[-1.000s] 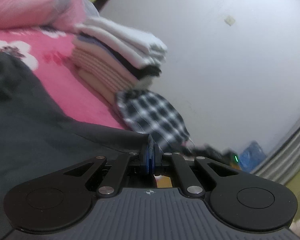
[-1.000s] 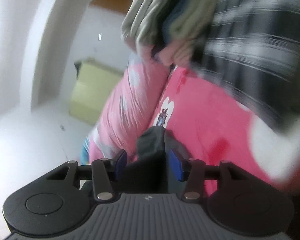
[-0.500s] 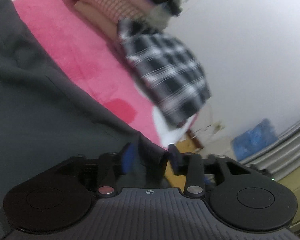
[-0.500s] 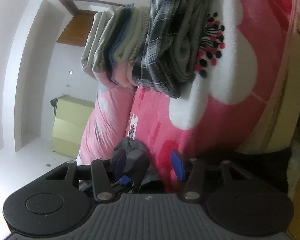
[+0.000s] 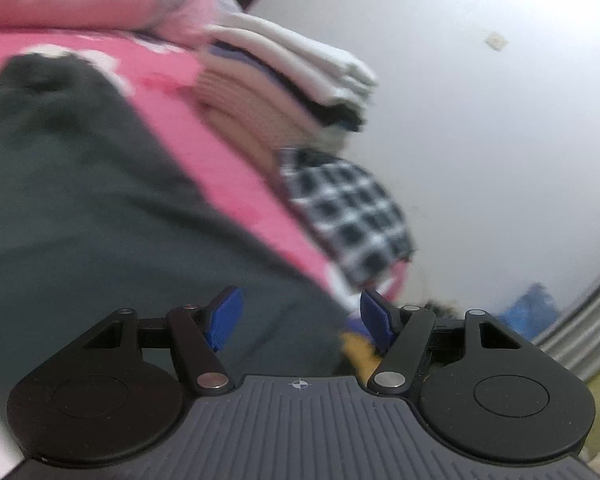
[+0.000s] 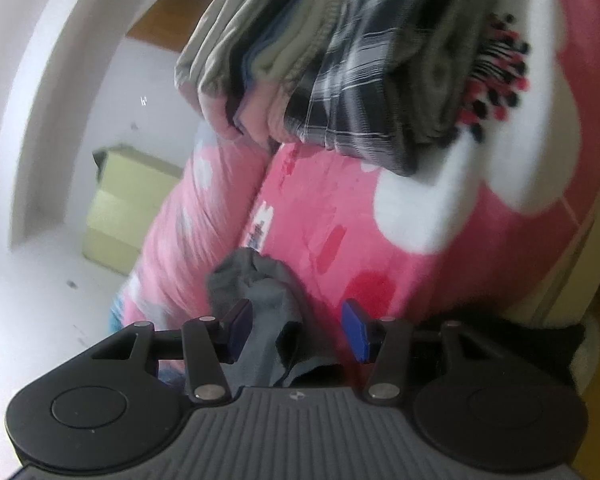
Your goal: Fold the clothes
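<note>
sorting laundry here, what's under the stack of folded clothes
The stack of folded clothes rests on a plaid garment, which lies on the pink floral blanket. Whatever sits between the layers is covered.

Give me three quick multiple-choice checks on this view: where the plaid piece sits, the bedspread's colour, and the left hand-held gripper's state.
1. The plaid garment lies:
A. beside the folded stack
B. on the floor
C. on the dark garment

2. The bedspread is:
A. blue
B. pink with white flowers
C. grey

3. The left hand-held gripper is:
A. clamped on the plaid garment
B. fully shut
C. opening, pads apart

Answers: A, it lies beside the stack at the bed's edge; B, pink cloth, white petals; C, a gap shows between the blue pads.
</note>
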